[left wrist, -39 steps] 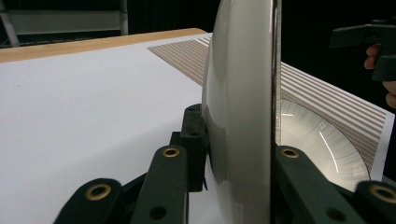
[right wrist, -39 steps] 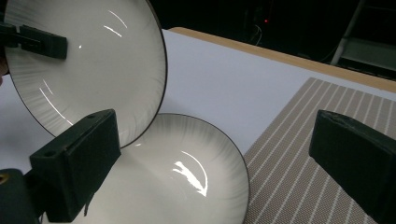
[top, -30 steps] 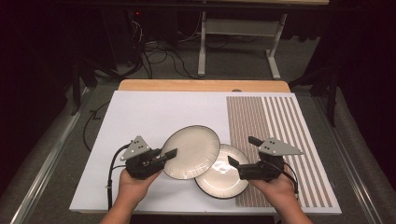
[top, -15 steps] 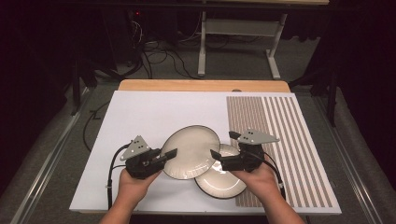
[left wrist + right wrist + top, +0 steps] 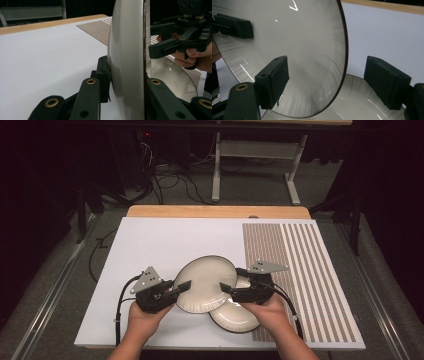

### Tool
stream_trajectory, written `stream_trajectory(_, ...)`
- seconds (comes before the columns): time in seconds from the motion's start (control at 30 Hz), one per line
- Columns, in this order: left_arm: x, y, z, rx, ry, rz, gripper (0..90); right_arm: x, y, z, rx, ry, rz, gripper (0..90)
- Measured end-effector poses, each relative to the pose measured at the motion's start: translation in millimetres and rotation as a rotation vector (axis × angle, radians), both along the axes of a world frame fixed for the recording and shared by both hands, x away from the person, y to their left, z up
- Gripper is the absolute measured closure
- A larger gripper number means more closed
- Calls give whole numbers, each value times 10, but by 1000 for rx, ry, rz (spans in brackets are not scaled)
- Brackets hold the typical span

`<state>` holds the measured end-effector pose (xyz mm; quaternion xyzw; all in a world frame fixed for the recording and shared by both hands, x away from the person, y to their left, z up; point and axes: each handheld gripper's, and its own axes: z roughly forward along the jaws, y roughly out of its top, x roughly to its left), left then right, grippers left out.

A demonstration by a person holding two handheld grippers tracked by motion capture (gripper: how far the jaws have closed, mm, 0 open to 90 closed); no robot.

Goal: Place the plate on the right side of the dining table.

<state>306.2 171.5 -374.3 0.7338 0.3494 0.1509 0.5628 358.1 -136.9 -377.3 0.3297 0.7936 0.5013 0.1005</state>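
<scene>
A cream plate with a dark rim is held tilted above the white board, and my left gripper is shut on its left rim. In the left gripper view that plate stands edge-on between the jaws of the left gripper. A second matching plate lies flat on the board, partly under the first. My right gripper stands open at the raised plate's right rim. In the right gripper view its jaws straddle that rim with gaps on both sides, over the lower plate.
The white board covers the table, with a brown striped mat on its right part. A wooden edge runs along the back. Beyond it are a dark floor, cables and a metal stand.
My right gripper has moved left from the striped mat to the raised plate's right rim. The left gripper and the plate have stayed where they were.
</scene>
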Motion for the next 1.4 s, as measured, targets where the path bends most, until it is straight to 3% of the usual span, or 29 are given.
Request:
stream_trajectory(0.27,2,14,-9,4,2,0,742,5,-41,-60,54,47,-28,388)
stream_trajectory(0.77,3,19,-16,14,9,0,734,6,-61,-93,68,57,-31,703)
stream_trajectory(0.87,5,21,-18,15,11,3,733,18,-76,-108,81,76,-27,758)
stream_trajectory(1.4,29,51,-36,-22,54,1,741,51,-117,-106,124,143,-22,848)
